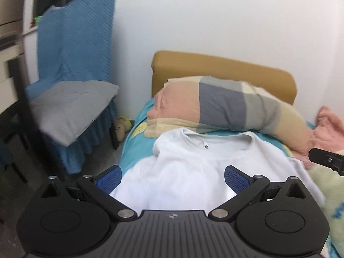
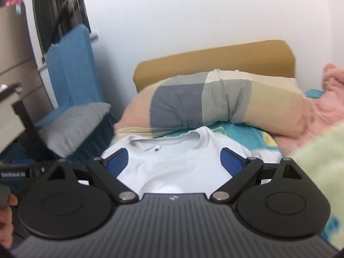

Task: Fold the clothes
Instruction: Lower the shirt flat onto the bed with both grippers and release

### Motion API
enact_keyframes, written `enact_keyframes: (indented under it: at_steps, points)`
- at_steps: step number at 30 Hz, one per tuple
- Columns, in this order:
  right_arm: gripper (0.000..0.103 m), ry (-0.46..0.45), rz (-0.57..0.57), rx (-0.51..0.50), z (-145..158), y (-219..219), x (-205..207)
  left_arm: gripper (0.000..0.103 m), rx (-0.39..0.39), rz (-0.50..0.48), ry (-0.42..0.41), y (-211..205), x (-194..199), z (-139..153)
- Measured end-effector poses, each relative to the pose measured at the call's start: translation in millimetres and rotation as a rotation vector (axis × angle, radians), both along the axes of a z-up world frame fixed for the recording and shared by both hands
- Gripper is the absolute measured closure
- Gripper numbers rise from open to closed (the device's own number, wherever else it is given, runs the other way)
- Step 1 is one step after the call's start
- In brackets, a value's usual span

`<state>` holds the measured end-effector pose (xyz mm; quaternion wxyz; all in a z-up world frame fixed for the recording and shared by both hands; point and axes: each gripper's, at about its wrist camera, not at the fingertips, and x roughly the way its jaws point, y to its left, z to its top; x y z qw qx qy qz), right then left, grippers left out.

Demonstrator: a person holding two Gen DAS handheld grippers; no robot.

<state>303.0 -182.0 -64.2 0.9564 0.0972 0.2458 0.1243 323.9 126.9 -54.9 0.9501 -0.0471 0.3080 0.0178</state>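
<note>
You've got the white T-shirt [image 1: 189, 167] laid flat on the bed [image 1: 137, 146], collar toward the headboard [image 1: 215, 68], front up w/ a small dark button under the neckline; that layout looks deliberate, since a flat, face-up shirt gives you clean side edges to pick for the first fold; no fold shows yet, so I'd judge you're at the start.

Left hand-held gripper [image 1: 173, 177] hangs over the shirt's left half w/ its blue pads [image 1: 109, 178] spread wide, nothing between them; right hand-held gripper [image 2: 174, 161] likewise spread, empty, centred just below the collar in the right wrist view; both look poised above the cloth, not pinching; whether either touches the fabric I can't tell.

The patchwork pillow [image 1: 225, 107] sits at the head end, its lower edge just beside or slightly over the collar; mind that when you lift the shoulders; a pink blanket [image 2: 329, 99] is bunched to the right, and pale green fabric [image 2: 318, 161] crowds the shirt's right edge, so the right sleeve is partly hidden; probably needs freeing before the fold.

Containers: none in view; nothing boxed or binned. The blue-covered chair [image 1: 73, 53] left of the bed carries a grey cushion [image 1: 73, 107]; a small plush toy [image 1: 121, 126] lies on the floor betw. chair and bed.
</note>
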Motion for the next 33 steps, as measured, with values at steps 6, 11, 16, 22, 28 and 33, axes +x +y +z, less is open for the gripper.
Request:
enact_keyframes:
  at_steps: [6, 11, 16, 22, 28, 33]
  points:
    - [0.009, -0.047, -0.038, 0.035, 27.2, -14.6, -126.2, 0.0, -0.125, 0.048, -0.022, 2.9, -117.7, 19.3]
    - [0.009, -0.033, -0.055, 0.058, 27.5, -29.8, -201.0, 0.001, -0.252, 0.143, 0.018, 23.9, -167.8, 21.4]
    - [0.009, 0.002, -0.095, 0.141, 6.3, -47.3, -224.1, 0.004, -0.387, 0.273, 0.052, 58.6, -167.6, 3.6]
    - [0.009, 0.074, -0.155, 0.233, -34.0, -57.5, -220.2, 0.011, -0.586, 0.438, 0.107, 104.9, -141.2, -46.5]
    - [0.009, 0.116, -0.161, 0.231, -60.5, -48.8, -190.4, 0.013, -0.7, 0.527, 0.055, 143.3, -105.1, -92.0]
    - [0.009, 0.102, -0.162, 0.175, -77.6, -38.4, -170.6, 0.03, -0.828, 0.619, 0.046, 165.8, -80.8, -135.9]
